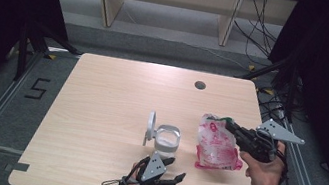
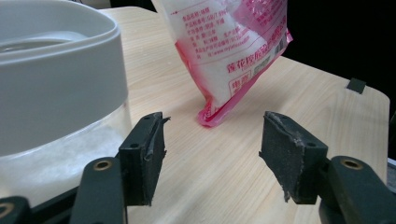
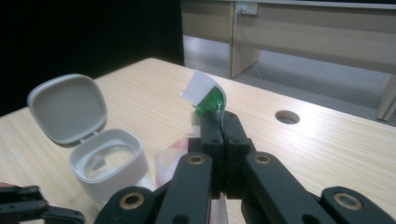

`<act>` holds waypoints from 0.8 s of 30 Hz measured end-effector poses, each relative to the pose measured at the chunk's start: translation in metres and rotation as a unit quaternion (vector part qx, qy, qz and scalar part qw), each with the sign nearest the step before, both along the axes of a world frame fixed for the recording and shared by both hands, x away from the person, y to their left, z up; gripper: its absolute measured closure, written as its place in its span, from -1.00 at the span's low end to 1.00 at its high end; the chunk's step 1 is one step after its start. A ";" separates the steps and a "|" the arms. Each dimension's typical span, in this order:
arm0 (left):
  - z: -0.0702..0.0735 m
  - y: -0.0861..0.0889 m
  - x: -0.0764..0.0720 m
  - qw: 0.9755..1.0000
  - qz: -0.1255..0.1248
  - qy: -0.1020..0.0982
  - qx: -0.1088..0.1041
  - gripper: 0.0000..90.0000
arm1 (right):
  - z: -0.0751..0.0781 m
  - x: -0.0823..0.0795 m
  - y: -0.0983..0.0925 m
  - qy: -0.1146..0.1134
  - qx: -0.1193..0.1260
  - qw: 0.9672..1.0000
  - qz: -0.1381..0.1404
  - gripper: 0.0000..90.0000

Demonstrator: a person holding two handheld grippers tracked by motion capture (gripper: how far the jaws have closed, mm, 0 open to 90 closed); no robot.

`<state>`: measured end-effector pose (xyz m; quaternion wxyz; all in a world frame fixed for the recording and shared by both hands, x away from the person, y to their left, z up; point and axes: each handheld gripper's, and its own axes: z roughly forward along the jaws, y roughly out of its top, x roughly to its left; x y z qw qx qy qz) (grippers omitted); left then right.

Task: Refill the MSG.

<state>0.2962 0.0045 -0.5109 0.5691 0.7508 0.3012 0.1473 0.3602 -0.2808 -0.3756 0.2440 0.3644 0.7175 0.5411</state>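
Pink bag (image 1: 216,147) pinched at its top by the right hand-held gripper (image 1: 231,126), lifted for pouring; left hand-held gripper (image 1: 176,169) gapes empty beside the open-lidded jar (image 1: 166,140).

High view sits above my side of the table (image 1: 101,92), faces forward and down, far enough to take in the whole top and the floor beyond. Left gripper view looks level along my parted left jaws, very close: container (image 2: 56,79) beside the left pad, bag (image 2: 229,51) just ahead. Right gripper view looks along my pressed-together right jaws, slightly down, container (image 3: 109,163) left of them, near. All three share the container; high and left share the bag (image 1: 217,144).
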 end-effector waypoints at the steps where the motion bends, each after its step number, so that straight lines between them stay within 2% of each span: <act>1: 0.001 0.002 -0.001 1.000 0.003 0.003 0.006 -0.14 | -0.001 0.000 0.000 0.005 -0.005 1.000 -0.001 1.00; 2: 0.000 0.003 -0.001 1.000 0.004 0.002 0.004 -0.15 | -0.002 0.003 -0.002 -0.003 -0.020 1.000 0.000 1.00; 4: 0.000 0.004 -0.003 1.000 0.010 0.014 -0.004 -0.18 | -0.005 0.004 -0.003 0.006 -0.016 1.000 -0.003 1.00; 5: 0.001 0.006 -0.002 1.000 0.006 0.004 0.006 -0.18 | -0.006 0.004 -0.004 0.010 -0.012 1.000 -0.006 1.00; 6: 0.000 0.006 -0.004 1.000 0.012 0.015 -0.002 -0.18 | -0.007 0.006 -0.006 0.008 -0.019 1.000 -0.009 1.00; 7: 0.000 0.008 -0.004 1.000 0.009 0.014 -0.001 -0.19 | -0.009 0.006 -0.007 0.014 -0.014 1.000 -0.014 1.00; 8: 0.000 0.010 -0.003 1.000 0.005 0.003 0.008 -0.20 | -0.010 0.007 -0.008 0.015 -0.017 1.000 -0.016 1.00; 9: 0.000 0.010 -0.005 1.000 0.014 0.014 -0.002 -0.20 | -0.011 0.008 -0.010 0.013 -0.022 0.999 -0.020 1.00; 10: 0.000 0.010 -0.005 1.000 0.016 0.016 -0.005 -0.21 | -0.012 0.008 -0.010 0.026 -0.017 0.999 -0.022 1.00; 11: 0.000 0.012 -0.004 1.000 0.009 0.010 0.002 -0.22 | -0.014 0.010 -0.011 0.018 -0.020 0.999 -0.019 1.00; 12: 0.000 0.013 -0.003 1.000 0.007 0.005 0.005 -0.22 | -0.015 0.010 -0.011 0.028 -0.022 0.999 -0.025 1.00; 13: 0.000 0.013 -0.004 1.000 0.012 0.012 -0.005 -0.23 | -0.017 0.012 -0.011 0.021 -0.027 0.999 -0.028 1.00; 14: -0.001 0.013 -0.004 1.000 0.016 0.018 -0.006 -0.24 | -0.018 0.012 -0.012 0.026 -0.034 0.999 -0.030 1.00; 15: 0.000 0.015 -0.002 1.000 0.009 0.012 0.003 -0.25 | -0.019 0.013 -0.012 0.033 -0.031 0.999 -0.028 1.00; 16: -0.001 0.015 -0.002 1.000 0.011 0.020 -0.006 -0.25 | -0.020 0.012 -0.011 0.039 -0.033 0.998 -0.036 1.00; 17: -0.001 0.017 -0.002 1.000 0.012 0.022 -0.006 -0.25 | -0.021 0.012 -0.011 0.042 -0.036 0.998 -0.039 1.00; 18: -0.001 0.018 -0.003 1.000 0.017 0.026 -0.006 -0.25 | -0.022 0.014 -0.011 0.037 -0.041 0.998 -0.038 1.00; 19: -0.001 0.019 -0.002 1.000 0.015 0.022 -0.004 -0.25 | -0.022 0.014 -0.011 0.036 -0.049 0.997 -0.038 1.00; 21: -0.001 0.021 -0.002 0.999 0.021 0.028 -0.016 -0.25 | -0.024 0.015 -0.011 0.040 -0.047 0.997 -0.037 1.00; 22: -0.001 0.022 -0.002 0.999 0.024 0.029 -0.009 -0.26 | -0.025 0.016 -0.011 0.037 -0.052 0.997 -0.046 1.00; 23: -0.002 0.023 -0.001 0.999 0.024 0.029 -0.010 -0.26 | -0.027 0.015 -0.009 0.053 -0.041 0.996 -0.051 1.00; 24: -0.003 0.023 -0.001 0.999 0.022 0.034 -0.013 -0.27 | -0.028 0.017 -0.011 0.048 -0.050 0.997 -0.044 1.00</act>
